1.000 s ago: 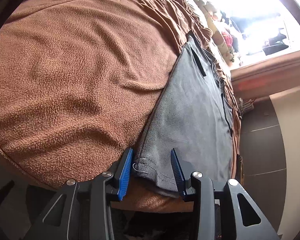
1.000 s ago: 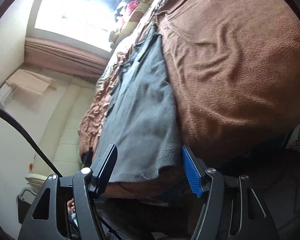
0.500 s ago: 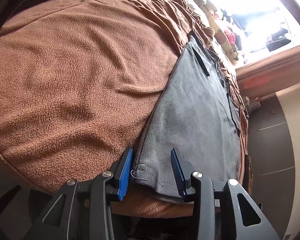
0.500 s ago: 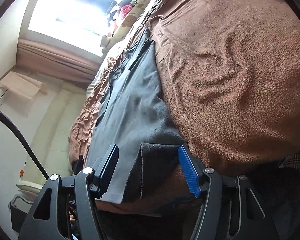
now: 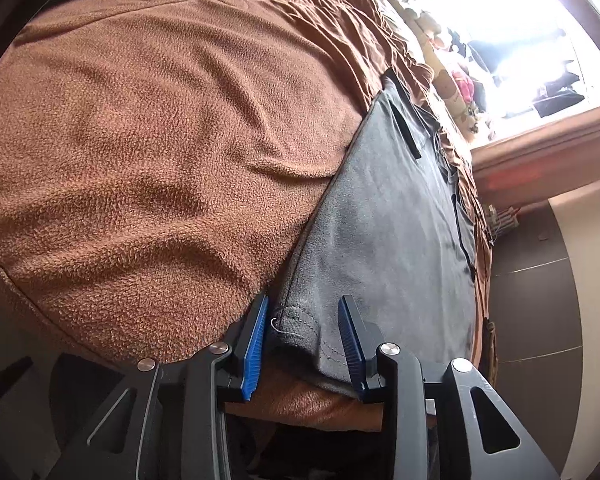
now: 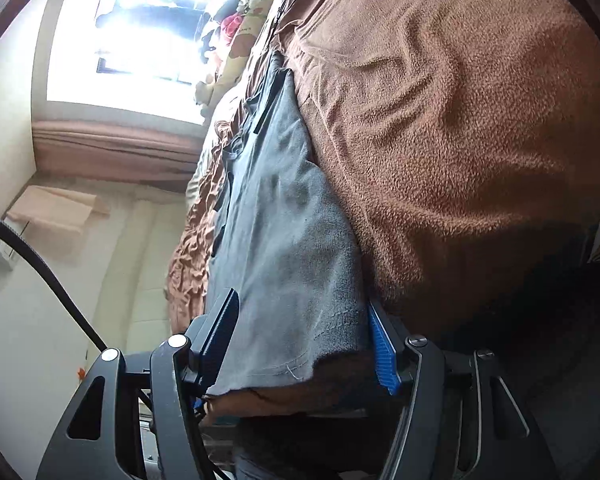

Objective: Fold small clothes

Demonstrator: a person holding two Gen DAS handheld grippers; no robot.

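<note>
Gray shirt flat on brown blanket, hem at 6 o'clock. Left hand-held gripper, right hand-held gripper both wide, straddling hem corners (nothing pinched). Risk: pads grabbing blanket too, dragging it.

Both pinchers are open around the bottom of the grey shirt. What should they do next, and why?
Probably close both. The left hand-held gripper and right hand-held gripper each straddle a hem corner of the flat grey cotton shirt on the brown fleece blanket, jaws open, so nothing is gripped yet. Pinching the corners would likely allow lifting the hem for a fold.
</note>
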